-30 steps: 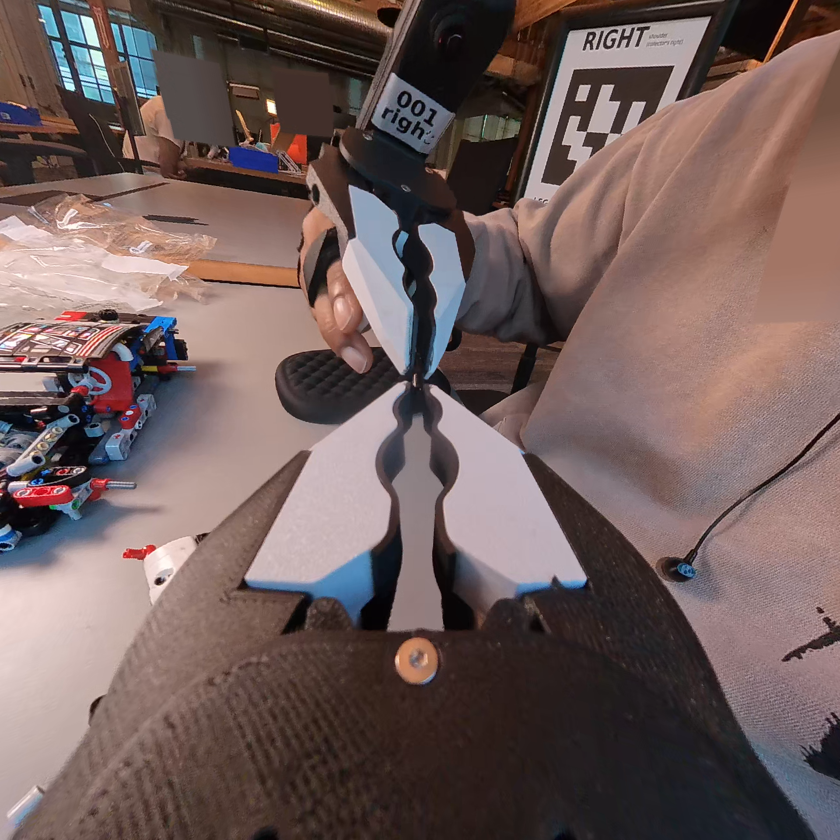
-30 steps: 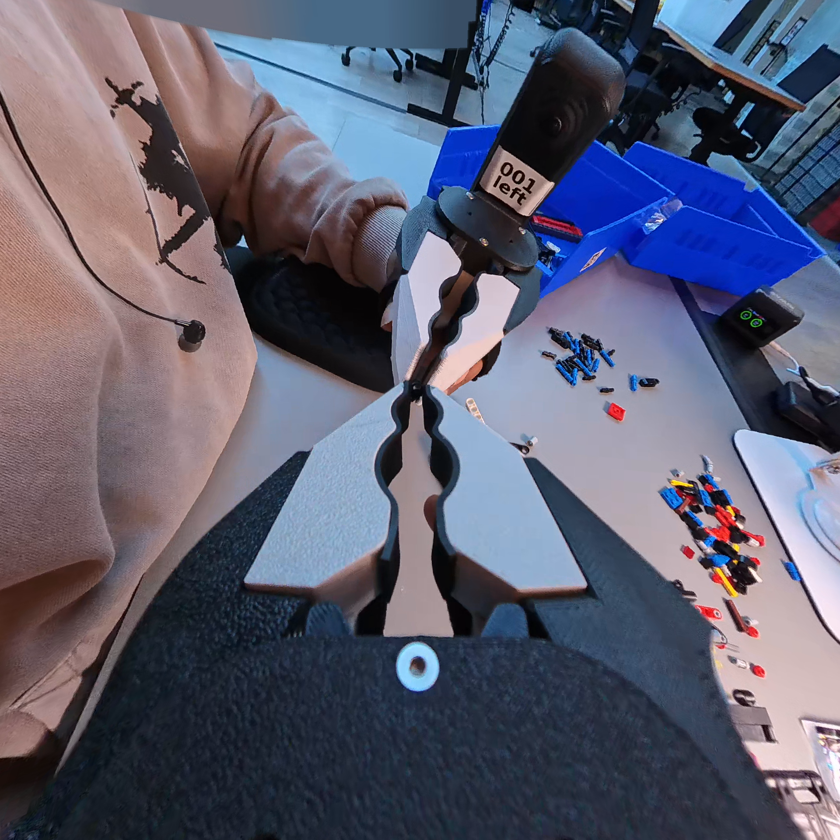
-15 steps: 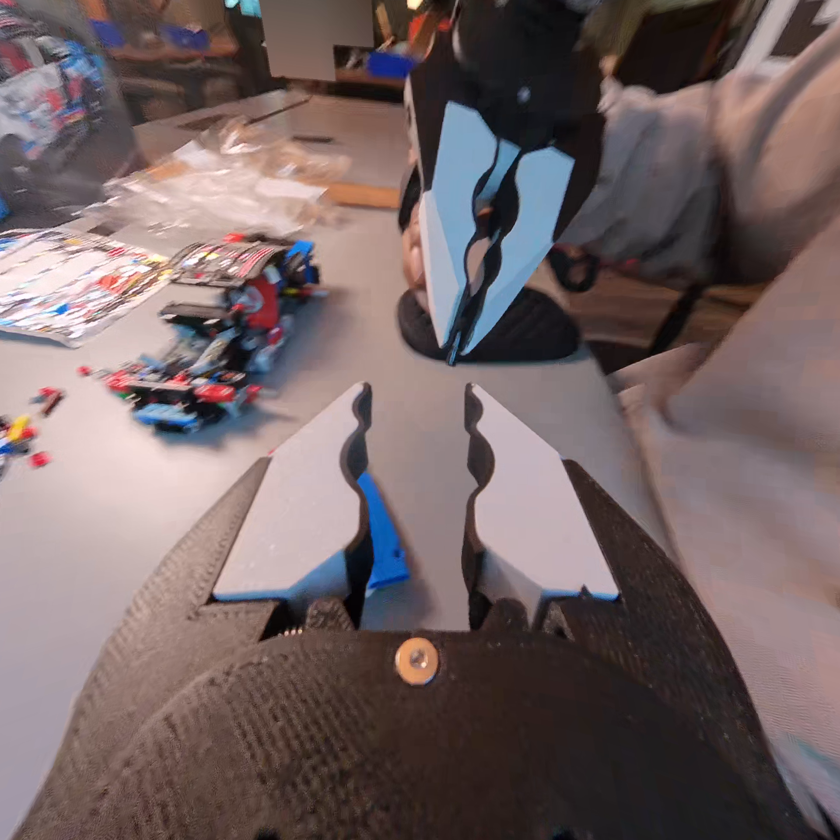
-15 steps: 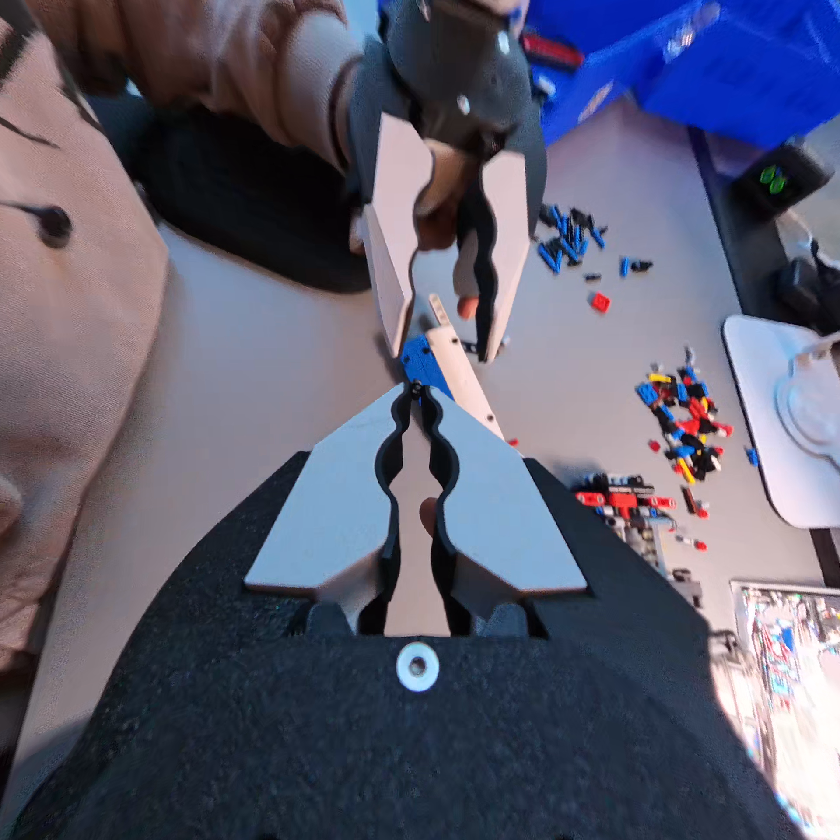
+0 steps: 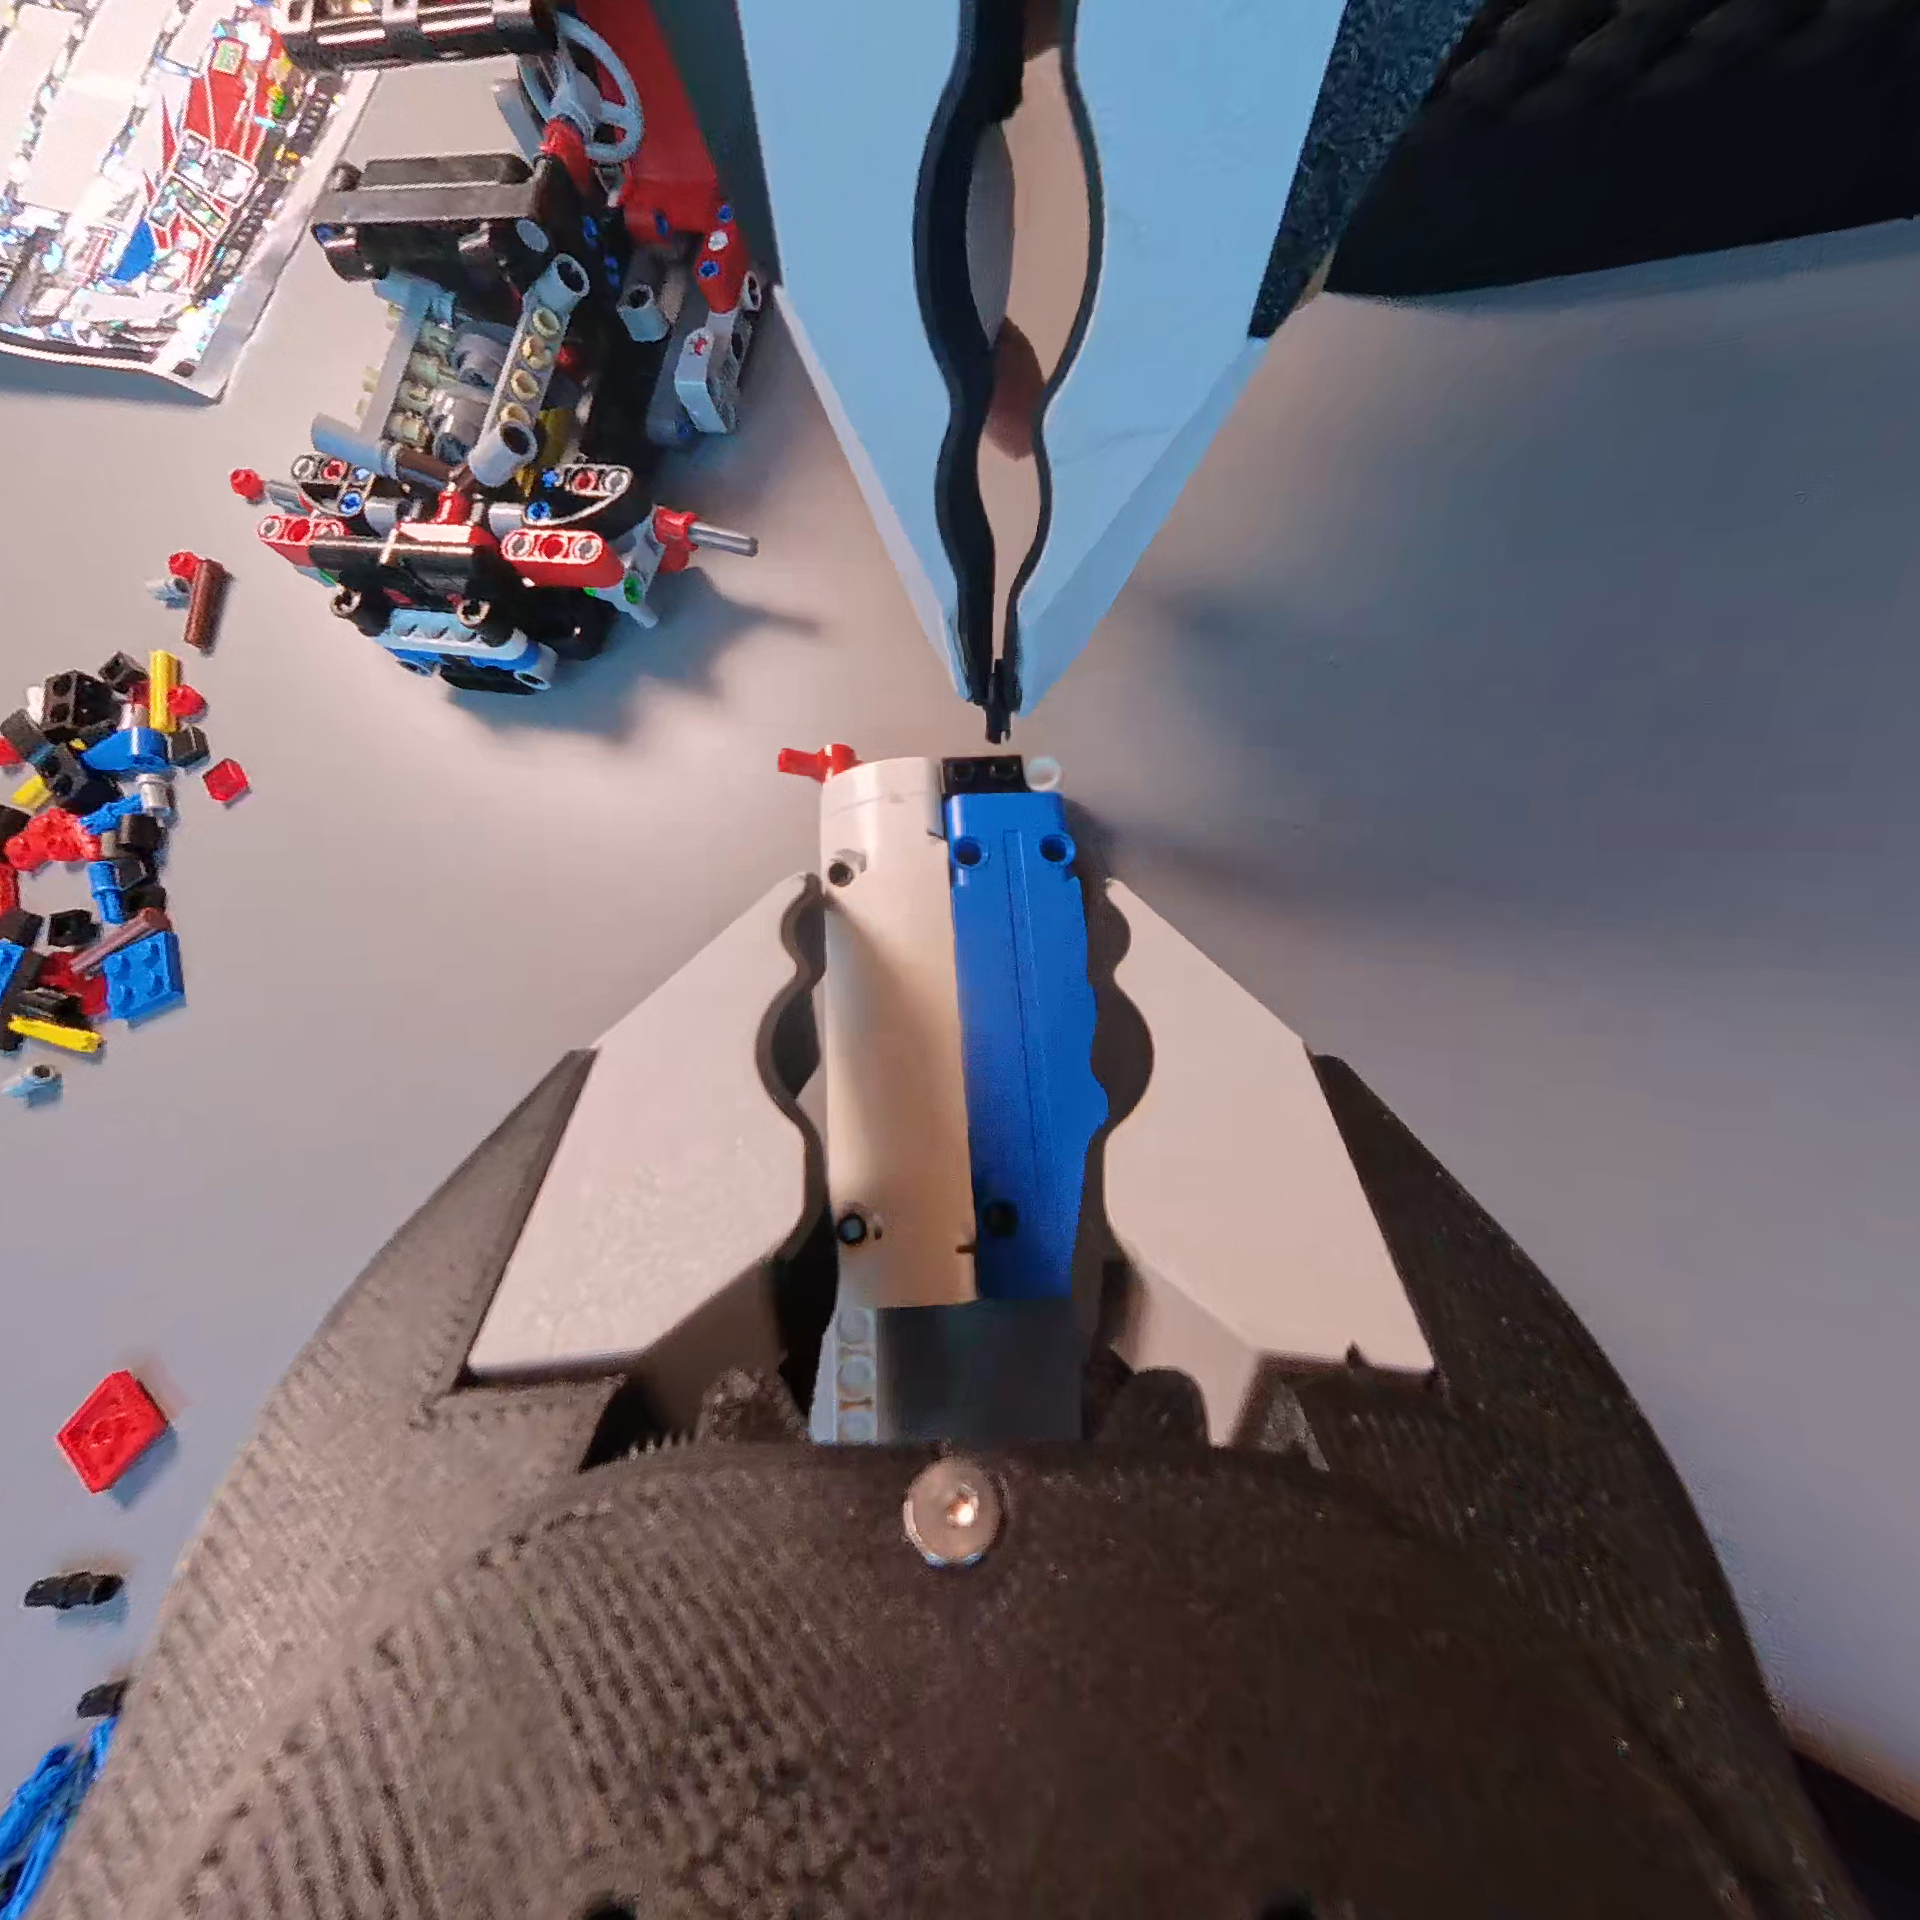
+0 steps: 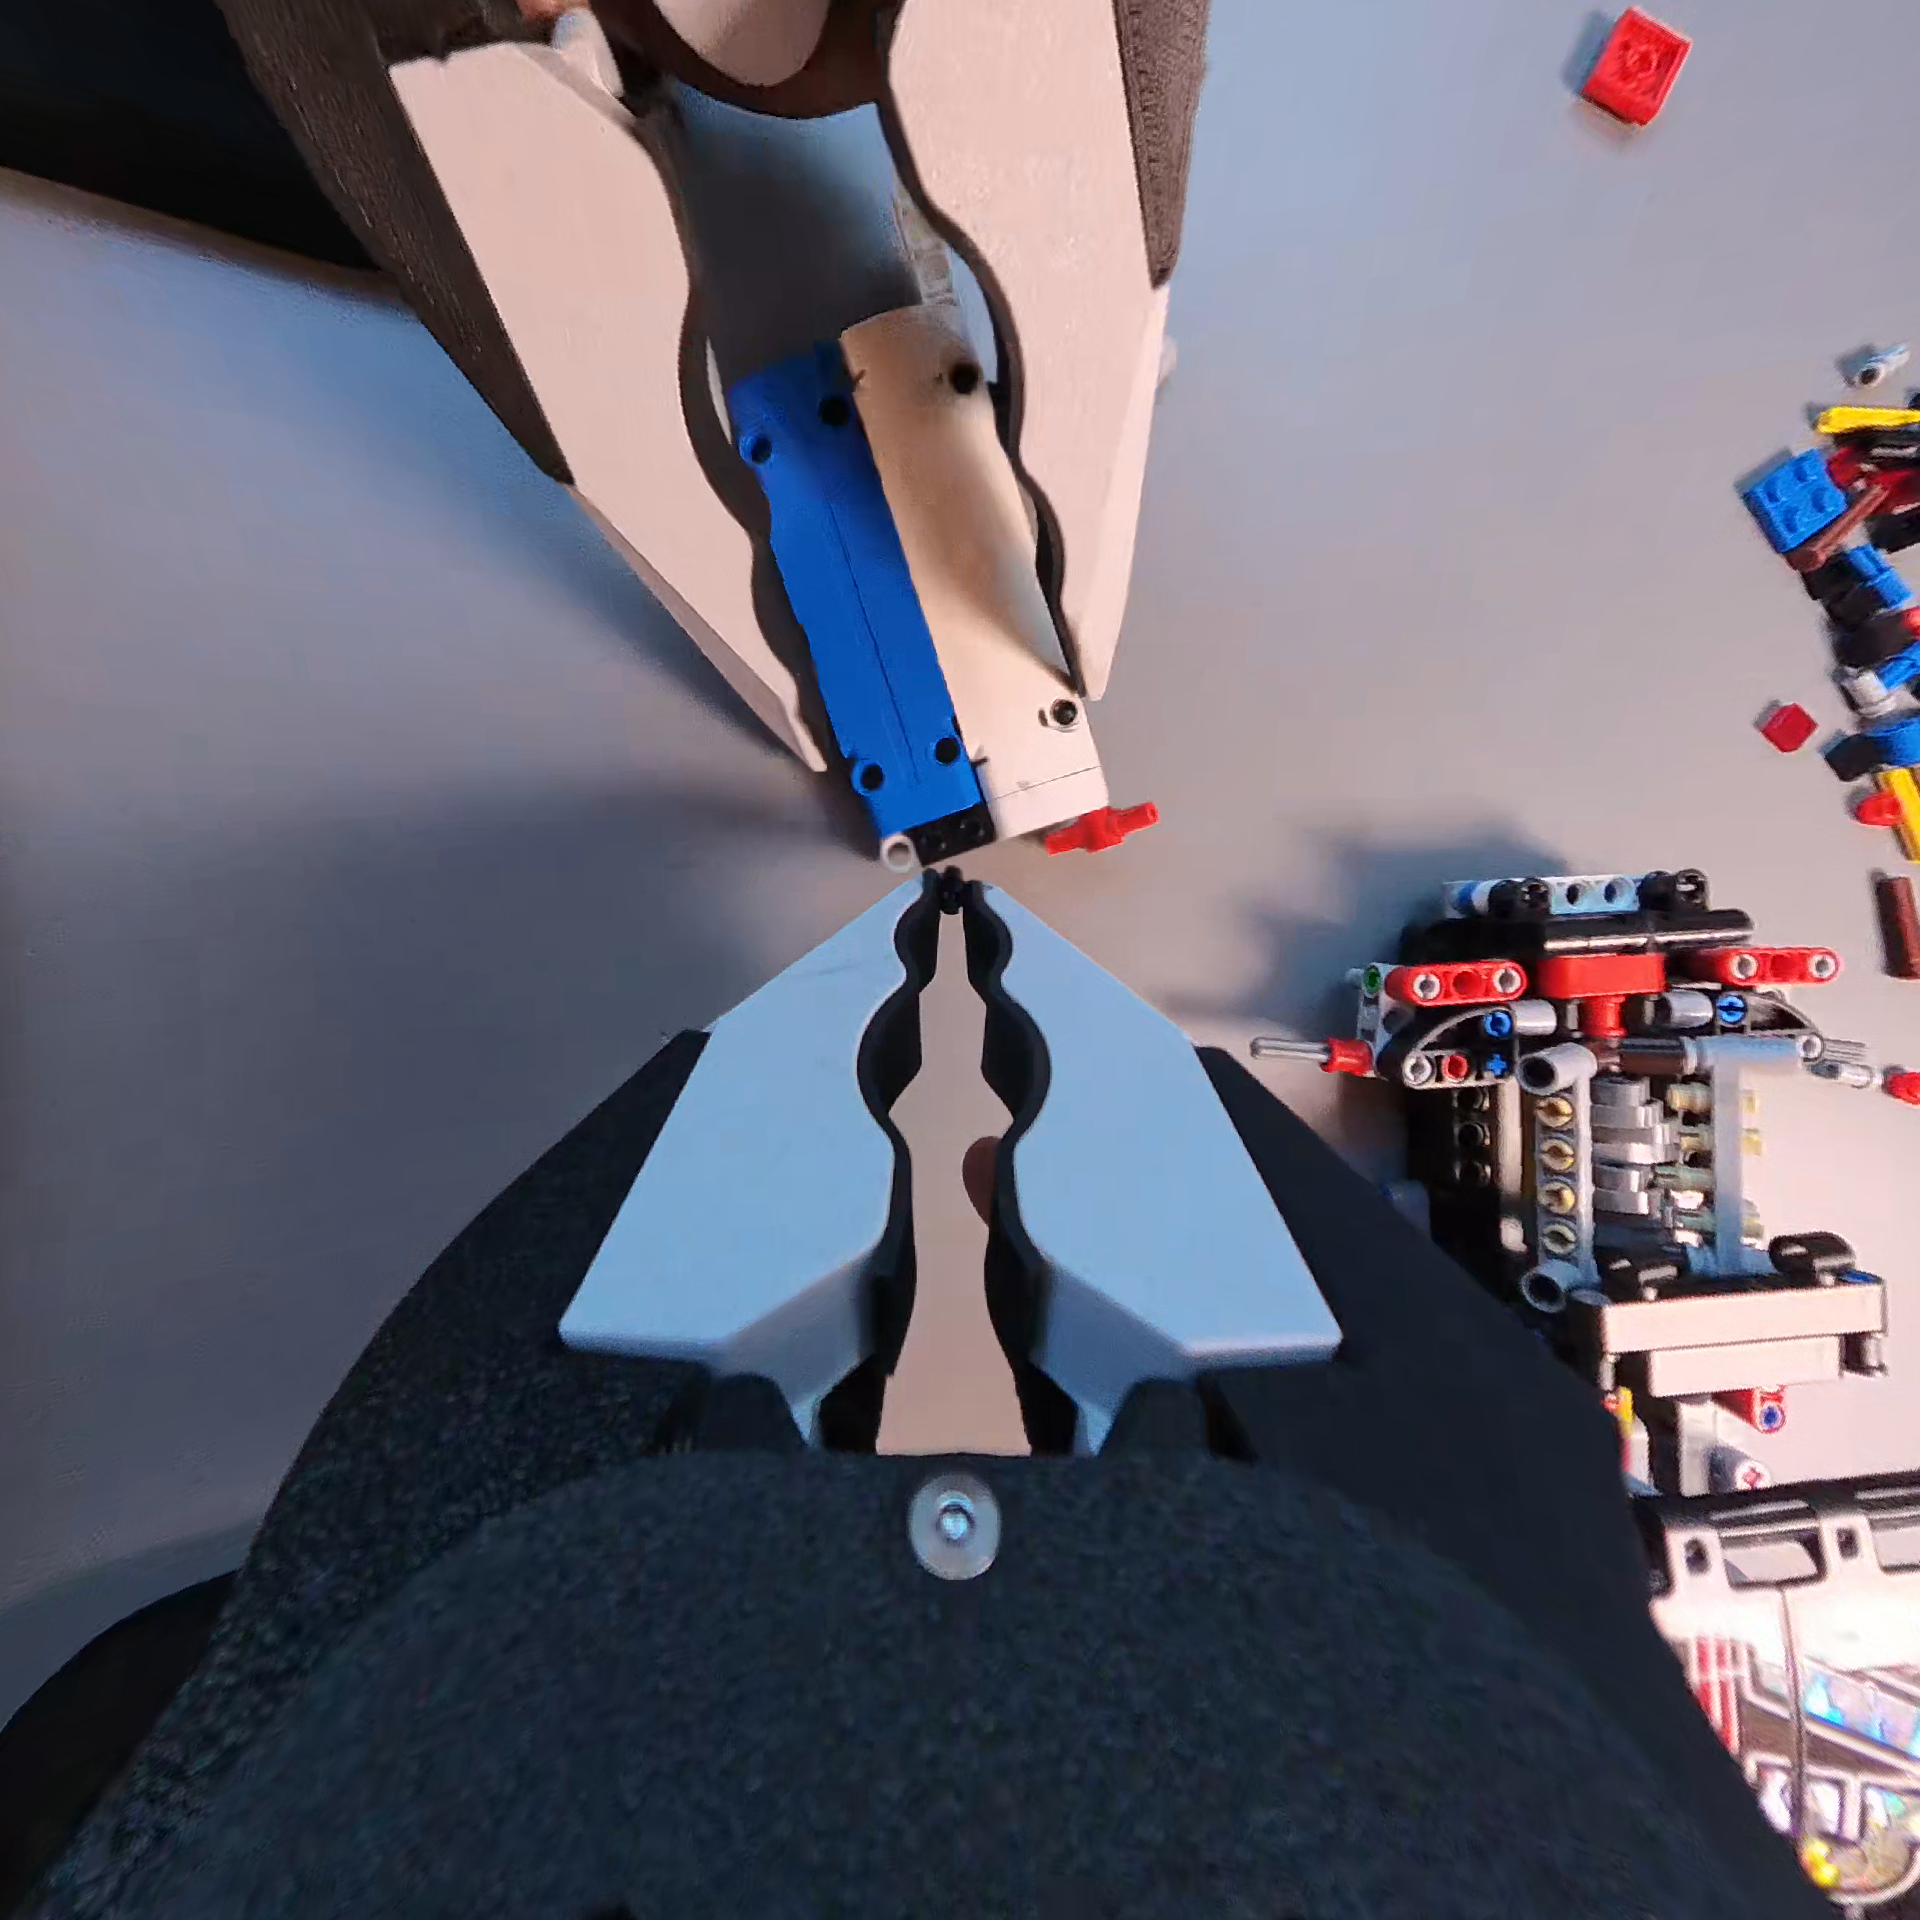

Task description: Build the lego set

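Progress: partway, as I judge it; the car chassis (image 5: 488, 416) stands half-built on the grey tabletop (image 5: 1507, 727), and many loose pieces (image 5: 94, 862) lie unsorted beside it.
Left gripper (image 5: 956, 914): jaws clamped on the blue-and-white panel assembly (image 5: 956, 1039), one on each long side; the assembly runs lengthwise between them, its far end poking out past the tips.
Right gripper (image 6: 948, 894): jaws pinched together on a small black pin (image 6: 948, 889), tip to tip with the other gripper.
Pin position: just short of the black end block (image 5: 982, 771) of the assembly, apart by a sliver or barely touching; I cannot tell which.
Red connector (image 5: 816, 761): sticks out sideways from the white half's far end.
Done: the blue and white halves are joined, and the chassis carries its steering wheel (image 5: 582, 104) and engine block.
Left to do: seat the pin, then mount this assembly on the chassis; much remains, judging by the loose pieces.
Instruction booklet (image 5: 125, 187): lies beyond the chassis.
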A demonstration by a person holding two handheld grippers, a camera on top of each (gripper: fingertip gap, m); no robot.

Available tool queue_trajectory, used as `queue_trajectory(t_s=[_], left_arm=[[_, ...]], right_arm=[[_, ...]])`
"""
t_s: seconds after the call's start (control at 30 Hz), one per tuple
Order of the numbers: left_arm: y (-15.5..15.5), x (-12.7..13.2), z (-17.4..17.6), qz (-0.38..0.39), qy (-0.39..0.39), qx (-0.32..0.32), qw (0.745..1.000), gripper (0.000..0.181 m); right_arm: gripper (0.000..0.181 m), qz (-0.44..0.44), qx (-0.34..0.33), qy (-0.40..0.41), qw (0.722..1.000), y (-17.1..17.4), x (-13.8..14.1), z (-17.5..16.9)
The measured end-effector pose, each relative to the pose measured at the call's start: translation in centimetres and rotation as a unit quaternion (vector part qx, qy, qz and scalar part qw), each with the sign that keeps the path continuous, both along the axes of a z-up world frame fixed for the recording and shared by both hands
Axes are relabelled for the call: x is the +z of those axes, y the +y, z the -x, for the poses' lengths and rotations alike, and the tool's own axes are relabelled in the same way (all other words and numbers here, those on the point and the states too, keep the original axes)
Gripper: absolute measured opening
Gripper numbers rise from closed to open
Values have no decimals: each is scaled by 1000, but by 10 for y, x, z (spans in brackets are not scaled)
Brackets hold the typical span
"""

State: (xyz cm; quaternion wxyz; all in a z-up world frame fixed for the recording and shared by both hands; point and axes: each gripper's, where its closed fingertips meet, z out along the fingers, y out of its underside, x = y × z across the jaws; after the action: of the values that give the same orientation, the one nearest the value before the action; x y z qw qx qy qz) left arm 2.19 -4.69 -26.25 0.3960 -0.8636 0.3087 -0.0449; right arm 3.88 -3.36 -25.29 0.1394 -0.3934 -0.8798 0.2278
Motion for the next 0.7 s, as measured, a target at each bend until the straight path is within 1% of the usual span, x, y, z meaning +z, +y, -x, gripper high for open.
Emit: queue_trajectory(t_s=[0.03,0.17,0.3,0.37,0.47,0.6,0.7], left_arm=[[0,0,0,-1,1,0,1000,48],[0,1,-1,-6,0,-1,1000,52],[-2,13,-1,-22,-8,-16,1000,55],[-3,10,1,-5,-2,-27,1000,59],[-6,0,4,25,25,-49,998,60],[-5,-5,3,55,41,-75,995,52],[-3,-5,4,61,40,-76,994,52]], right_arm=[[2,-2,-1,-3,1000,1,-1,0],[2,7,2,-12,1000,-4,-1,0],[2,9,8,-13,1000,-10,5,0],[2,12,11,-19,1000,-14,7,-2],[2,0,8,-29,1000,-13,0,-3],[2,8,-3,-35,999,-10,-5,-2],[2,-8,-3,-39,999,-6,-7,-3]])
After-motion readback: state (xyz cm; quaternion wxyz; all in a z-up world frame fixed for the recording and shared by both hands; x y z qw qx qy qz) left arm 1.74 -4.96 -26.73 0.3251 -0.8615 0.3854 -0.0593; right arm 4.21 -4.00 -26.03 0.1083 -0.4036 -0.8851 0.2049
